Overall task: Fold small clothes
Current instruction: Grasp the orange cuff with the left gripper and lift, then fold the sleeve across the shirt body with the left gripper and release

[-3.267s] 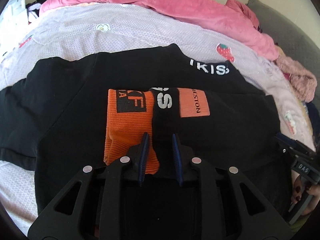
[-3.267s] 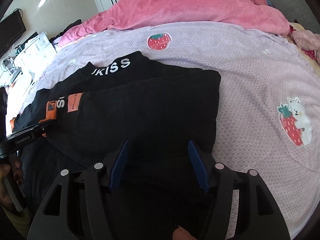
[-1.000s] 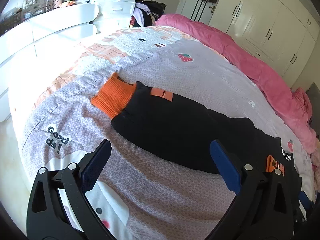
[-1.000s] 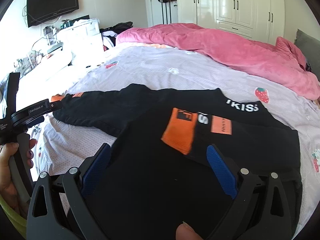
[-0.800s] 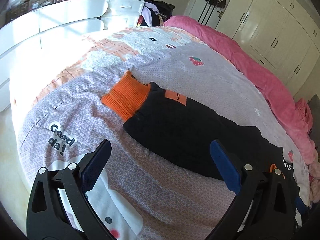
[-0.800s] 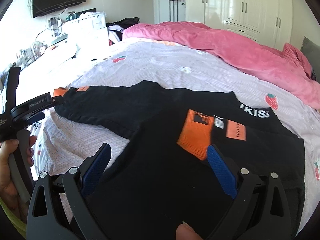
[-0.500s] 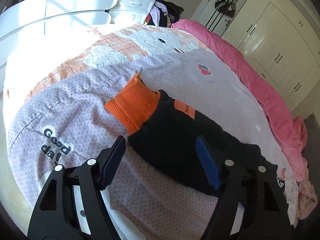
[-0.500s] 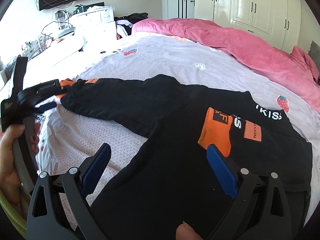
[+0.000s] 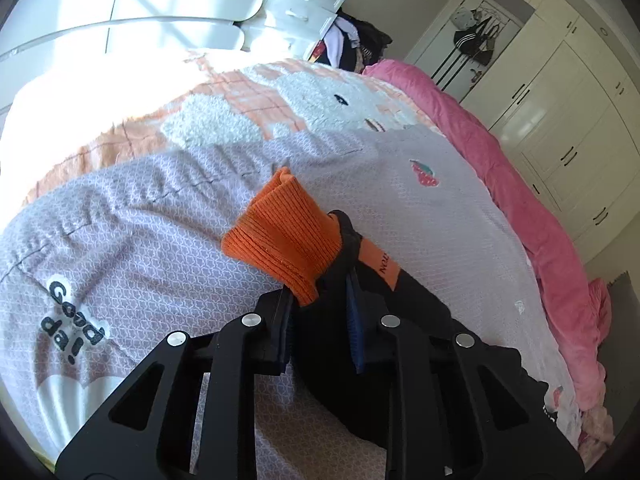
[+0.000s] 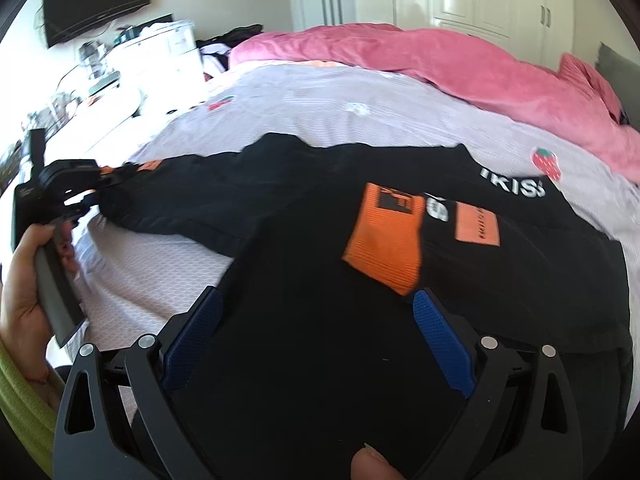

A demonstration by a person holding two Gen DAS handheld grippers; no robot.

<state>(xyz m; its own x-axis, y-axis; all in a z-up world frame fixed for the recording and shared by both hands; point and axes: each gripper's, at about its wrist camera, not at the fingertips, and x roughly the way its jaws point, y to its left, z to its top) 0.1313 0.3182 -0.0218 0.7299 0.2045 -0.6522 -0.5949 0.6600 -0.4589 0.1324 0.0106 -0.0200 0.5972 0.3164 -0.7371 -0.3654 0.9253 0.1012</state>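
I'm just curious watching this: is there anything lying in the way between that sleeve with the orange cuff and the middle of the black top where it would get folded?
Nothing visible blocks it. The left gripper pinches the outstretched sleeve by its orange cuff; only the other sleeve lies folded on the black top.

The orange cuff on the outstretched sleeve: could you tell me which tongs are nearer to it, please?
Left. The left tongs are closed on the sleeve right at the orange cuff. The right tongs hang open over the black sweatshirt's body, well away from it.

Sunlit bedroom, white wardrobes (image 9: 560,120), wall-mounted TV (image 10: 96,4), white dresser (image 9: 304,4)
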